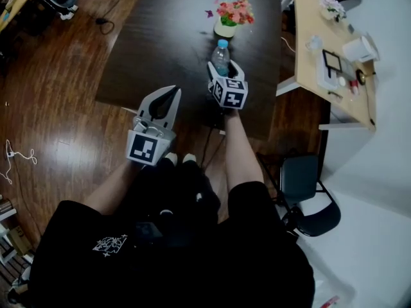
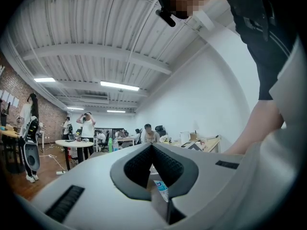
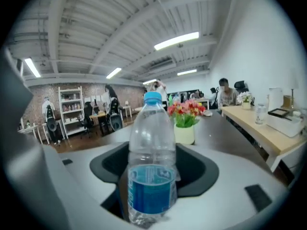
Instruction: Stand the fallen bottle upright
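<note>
Bottle (image 1: 220,55) upright on desk (image 1: 173,37), blue cap on. My right claw (image 1: 223,68) clamped round label band. Left claw (image 1: 174,94) tips pinched together, empty, off desk edge. Step: set-down, I judge. Next: open right slowly, back out straight, no nudge. Bottle fill level unclear. Pot (image 1: 225,29) behind holds pink flowers.

On our right gripper (image 1: 222,68) we see pale grey jaws with black pads (image 3: 204,169), and between them a clear bottle (image 3: 152,133) with a light blue cap (image 3: 153,97) and deep blue label (image 3: 151,188). Beyond it, pink and red flowers (image 3: 187,110) fill a cream pot (image 3: 184,134) on the dark brown table (image 1: 173,37).
</note>
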Demonstrator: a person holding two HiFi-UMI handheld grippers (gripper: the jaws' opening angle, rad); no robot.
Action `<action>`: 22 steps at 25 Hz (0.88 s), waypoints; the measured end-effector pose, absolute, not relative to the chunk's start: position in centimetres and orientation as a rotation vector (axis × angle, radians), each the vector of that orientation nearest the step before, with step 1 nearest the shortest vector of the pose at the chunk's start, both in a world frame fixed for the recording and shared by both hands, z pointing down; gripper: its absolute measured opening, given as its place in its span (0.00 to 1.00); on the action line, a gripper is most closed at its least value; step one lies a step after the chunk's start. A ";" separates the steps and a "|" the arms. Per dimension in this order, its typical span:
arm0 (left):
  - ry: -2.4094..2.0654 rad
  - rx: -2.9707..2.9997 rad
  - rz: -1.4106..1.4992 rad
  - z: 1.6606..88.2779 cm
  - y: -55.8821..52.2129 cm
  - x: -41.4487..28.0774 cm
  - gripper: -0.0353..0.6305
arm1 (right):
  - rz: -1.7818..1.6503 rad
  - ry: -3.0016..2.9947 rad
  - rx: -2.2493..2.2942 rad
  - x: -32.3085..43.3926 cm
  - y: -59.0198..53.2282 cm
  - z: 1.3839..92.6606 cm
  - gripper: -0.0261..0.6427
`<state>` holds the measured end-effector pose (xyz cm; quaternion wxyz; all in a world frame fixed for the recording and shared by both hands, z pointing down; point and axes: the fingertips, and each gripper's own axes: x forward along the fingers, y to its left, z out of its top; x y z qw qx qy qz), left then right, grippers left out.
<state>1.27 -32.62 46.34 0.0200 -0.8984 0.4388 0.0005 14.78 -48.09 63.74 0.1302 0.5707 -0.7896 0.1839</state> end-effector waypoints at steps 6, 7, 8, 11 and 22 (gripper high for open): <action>1.348 -2.779 0.014 47.3 -34.4 3.1 0.05 | 0.400 -2.430 1.894 16.3 -48.1 60.5 0.53; 1.351 -2.780 0.023 47.5 -34.7 3.3 0.05 | 0.376 -2.442 1.926 16.5 -48.2 60.3 0.53; 1.351 -2.777 0.030 47.6 -34.9 3.5 0.05 | 0.348 -2.449 1.954 16.6 -48.3 60.2 0.53; 1.345 -2.765 0.045 48.2 -35.0 3.7 0.05 | 0.222 -2.460 2.019 16.6 -48.2 59.7 0.53; 1.316 -2.768 0.020 50.4 -33.9 3.7 0.05 | 0.028 -2.430 2.047 15.5 -46.9 61.2 0.54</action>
